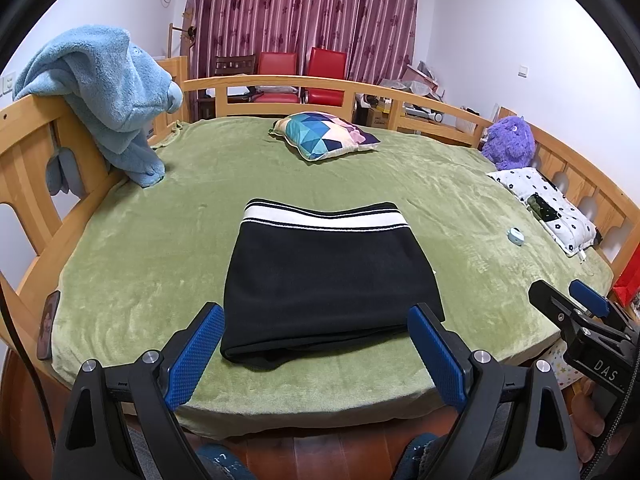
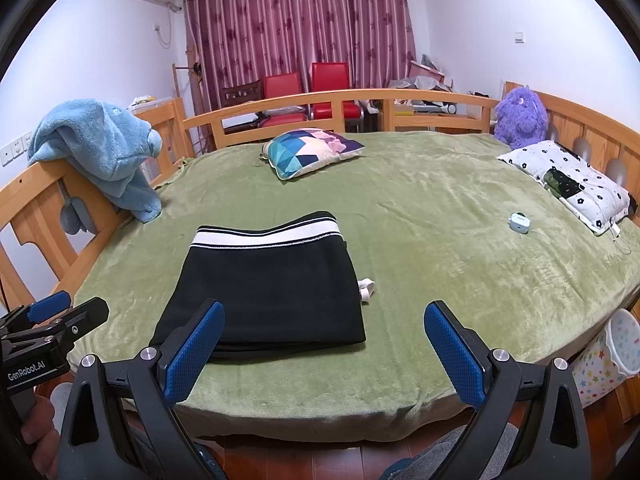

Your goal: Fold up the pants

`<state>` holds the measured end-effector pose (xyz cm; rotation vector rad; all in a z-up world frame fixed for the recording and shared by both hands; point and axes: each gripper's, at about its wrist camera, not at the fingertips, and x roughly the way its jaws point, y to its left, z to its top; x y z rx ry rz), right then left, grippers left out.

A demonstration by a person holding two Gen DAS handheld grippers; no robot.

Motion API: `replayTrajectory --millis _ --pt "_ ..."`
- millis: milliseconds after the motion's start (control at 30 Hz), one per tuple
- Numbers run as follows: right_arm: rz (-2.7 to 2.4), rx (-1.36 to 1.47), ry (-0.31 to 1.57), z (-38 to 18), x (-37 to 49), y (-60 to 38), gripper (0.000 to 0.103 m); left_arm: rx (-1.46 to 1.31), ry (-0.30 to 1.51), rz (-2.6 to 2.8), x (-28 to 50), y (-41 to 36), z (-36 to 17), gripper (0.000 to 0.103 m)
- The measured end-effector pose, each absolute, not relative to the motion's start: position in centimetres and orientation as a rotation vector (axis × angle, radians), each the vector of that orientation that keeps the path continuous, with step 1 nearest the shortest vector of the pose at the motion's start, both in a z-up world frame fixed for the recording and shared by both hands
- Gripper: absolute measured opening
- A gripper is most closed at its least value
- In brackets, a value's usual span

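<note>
Black pants (image 1: 328, 276) with a white-striped waistband lie folded into a flat rectangle on the green bed cover (image 1: 160, 240), near its front edge. They also show in the right wrist view (image 2: 264, 296). My left gripper (image 1: 316, 354) is open and empty, held back from the pants' near edge. My right gripper (image 2: 324, 354) is open and empty, in front of the bed and to the right of the pants. The right gripper also shows in the left wrist view (image 1: 568, 300), and the left gripper in the right wrist view (image 2: 68, 308).
A patterned cushion (image 1: 324, 134) lies at the far middle. A blue plush (image 1: 104, 92) hangs on the left wooden rail. A purple plush (image 1: 510, 142) and a floral pillow (image 1: 548, 208) sit at the right. A small blue case (image 1: 635, 237) lies nearby. A starred bin (image 2: 608, 356) stands by the bed.
</note>
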<state>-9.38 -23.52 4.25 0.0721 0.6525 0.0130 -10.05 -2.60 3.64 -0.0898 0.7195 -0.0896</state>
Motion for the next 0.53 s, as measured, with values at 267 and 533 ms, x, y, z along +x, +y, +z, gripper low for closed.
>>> replayTrajectory --millis 267,533 --pt "0.014 0.071 0.651 4.23 -9.37 -23.61 0.099 -0.091 0.718 -0.089 -10.12 -2.67 3.76 0.093" --pt "0.014 0.071 0.652 4.15 -9.34 -23.52 0.099 -0.089 0.717 -0.091 -10.06 -2.51 3.67 0.093"
